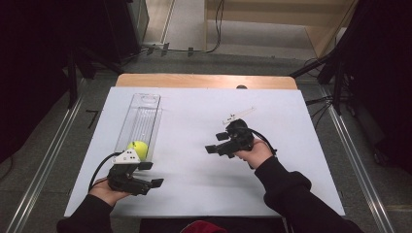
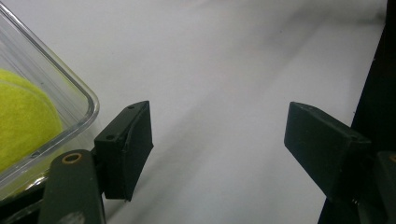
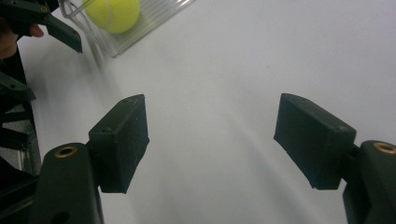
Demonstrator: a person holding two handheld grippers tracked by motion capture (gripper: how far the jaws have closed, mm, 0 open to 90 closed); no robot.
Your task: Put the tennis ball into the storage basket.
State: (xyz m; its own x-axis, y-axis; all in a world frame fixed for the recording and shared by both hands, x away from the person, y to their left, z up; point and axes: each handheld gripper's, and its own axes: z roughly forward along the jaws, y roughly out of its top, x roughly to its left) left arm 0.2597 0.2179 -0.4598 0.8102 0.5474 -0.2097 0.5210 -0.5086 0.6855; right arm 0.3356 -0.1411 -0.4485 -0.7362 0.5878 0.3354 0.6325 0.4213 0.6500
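- Tennis ball (image 1: 138, 148): yellow-green and fuzzy, with a pale seam line visible in the right gripper view (image 3: 113, 13); it lies inside the near end of a long clear plastic container (image 1: 141, 121) on the left part of the table
- The container is narrow, with ribbed see-through walls and rounded corners; it lies lengthwise, running away from the person, and the ball sits against its near end wall
- Left gripper (image 1: 151, 174): held in the person's left hand (image 1: 104, 189) just in front of the container's near end; its jaws stand wide apart with nothing between them, over bare white table (image 1: 272, 136)
- In the left gripper view the ball (image 2: 23, 121) shows through the container's corner (image 2: 84, 100), just beside the left jaw
- Right gripper (image 1: 216, 143): held in the right hand (image 1: 255, 151) near the table's middle, well apart from the container; its jaws are also spread wide and hold nothing
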